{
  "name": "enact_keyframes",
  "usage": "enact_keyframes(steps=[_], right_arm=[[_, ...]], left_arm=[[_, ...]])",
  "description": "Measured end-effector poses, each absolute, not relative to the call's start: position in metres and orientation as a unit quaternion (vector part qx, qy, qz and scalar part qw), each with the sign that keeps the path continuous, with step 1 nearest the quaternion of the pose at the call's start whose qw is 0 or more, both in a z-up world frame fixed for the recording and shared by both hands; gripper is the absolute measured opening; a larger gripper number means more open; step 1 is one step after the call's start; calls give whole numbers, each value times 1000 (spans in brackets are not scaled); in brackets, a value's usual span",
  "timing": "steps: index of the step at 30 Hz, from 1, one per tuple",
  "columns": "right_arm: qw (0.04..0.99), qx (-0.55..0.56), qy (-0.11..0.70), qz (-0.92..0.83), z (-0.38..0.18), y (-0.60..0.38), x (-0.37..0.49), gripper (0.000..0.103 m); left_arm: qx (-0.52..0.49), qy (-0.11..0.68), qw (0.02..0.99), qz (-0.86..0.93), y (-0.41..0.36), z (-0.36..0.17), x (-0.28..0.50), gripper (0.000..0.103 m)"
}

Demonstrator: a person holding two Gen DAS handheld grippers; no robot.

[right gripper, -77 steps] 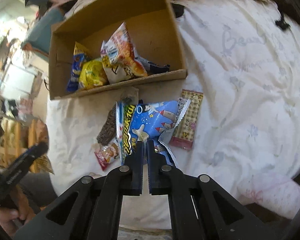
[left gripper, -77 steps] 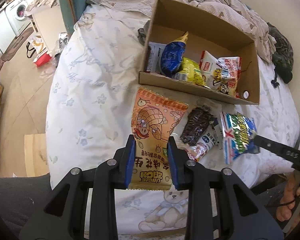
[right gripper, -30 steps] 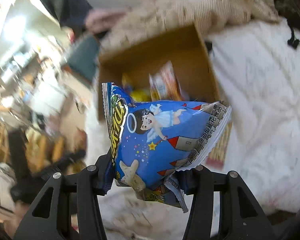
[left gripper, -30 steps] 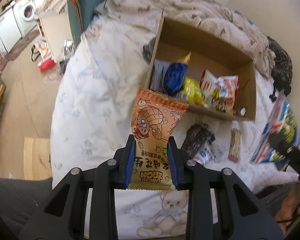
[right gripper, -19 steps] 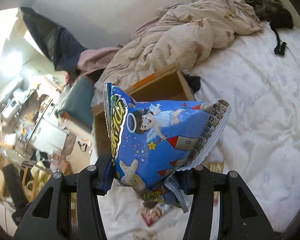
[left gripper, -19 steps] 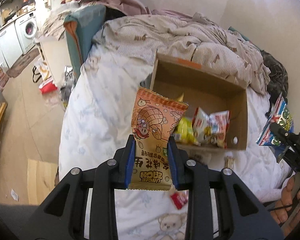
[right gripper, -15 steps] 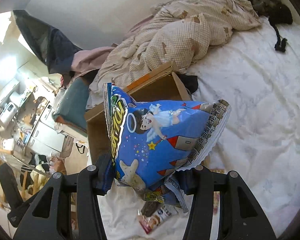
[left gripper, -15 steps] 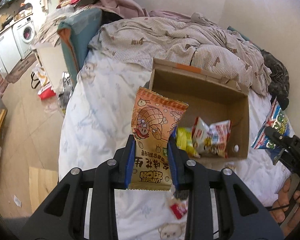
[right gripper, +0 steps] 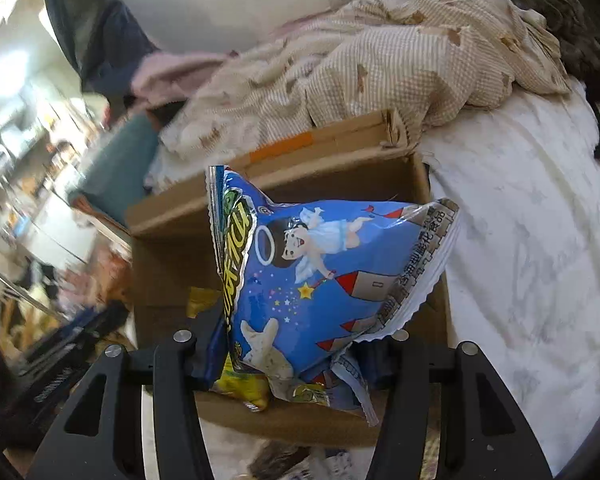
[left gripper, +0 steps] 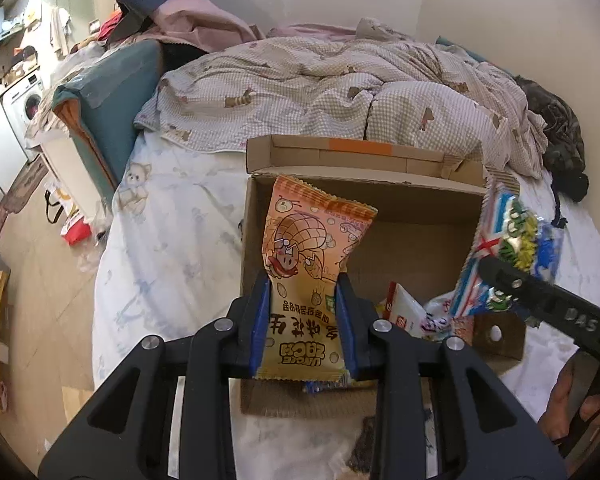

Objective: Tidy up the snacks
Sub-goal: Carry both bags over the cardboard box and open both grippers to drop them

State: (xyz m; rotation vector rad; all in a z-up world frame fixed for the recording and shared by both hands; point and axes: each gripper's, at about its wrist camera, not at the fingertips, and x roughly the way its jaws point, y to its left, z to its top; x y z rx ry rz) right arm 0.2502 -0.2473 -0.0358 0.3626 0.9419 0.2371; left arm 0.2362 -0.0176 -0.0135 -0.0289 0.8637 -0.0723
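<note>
Looking fwd along left wrist cam:
L gripper: fingers clamped on the lower part of an orange peanut pack, one blue pad each side.
Orange peanut pack: upright between the pads, print upside down, top seam up in front of the box's open mouth, held off the bed.
Cardboard box: open top, sits on the bed; back flap w/ orange tape strip leans toward the quilt.
Box contents: white/red packs at lower right inside; a bit of blue/yellow wrapper peeks under the orange pack.
R gripper: comes in from right edge, black finger w/ "DAS" lettering; blue star-snack bag held at the box's right wall, blurred.
Bed sheet: white w/ bear print, under the box.
Checked quilt: bunched behind the box.
Dark snack pack: on the sheet near the box's front wall, mostly hidden.

Right wrist cam:
R gripper: fingers closed on the blue bag's lower end; pads mostly hidden behind the foil.
Blue star-snack bag: puffy, lying sideways in the grip, angel cartoon facing cam, held over the box interior.
Cardboard box: below and behind the bag, yellow pack visible inside near front wall.
L gripper: dark blurred shape at left edge, state not readable from this view.
Sheet: right of the box.
</note>
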Motion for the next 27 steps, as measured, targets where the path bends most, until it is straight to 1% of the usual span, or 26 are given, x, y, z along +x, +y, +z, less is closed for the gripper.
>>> enact_keyframes(steps=[4,9,11,13,14,16,18,20,22,23,27], right_arm=[[856,173,477,101,-52,-248,261,56],[858,154,481,91,-56,-249,258,58],[860,143,482,90,-56,-248,258,62],[861,144,480,91,-55,-249,257,74],[862,147,477,92,-54,-250,257,77],[865,152,469,92,-52,-252,256,90],[868,153,465,86,-50,-253,256,96],[866,163,467,72,-46,-256,255,96],[865,176,463,83,-41,-258,253,98],[865,173,464,80,-39,-257,252,98],[869,147,467,77,-34,-253,247,98]], left_arm=[[-17,425,905,-31,-12,-23,244,27],[-47,436,898,-29,-8,-27,249,28],[-46,434,899,-31,-10,-27,249,29],[-40,428,902,-32,-13,-25,248,29],[-38,426,903,-32,-14,-25,247,30],[-33,424,904,-34,-16,-24,247,32],[-32,426,903,-36,-17,-24,246,46],[-35,424,904,-36,-18,-22,244,77],[-35,415,909,-29,-18,-18,241,91],[-35,413,910,-29,-19,-17,240,92],[-31,411,910,-36,-23,-13,238,92]])
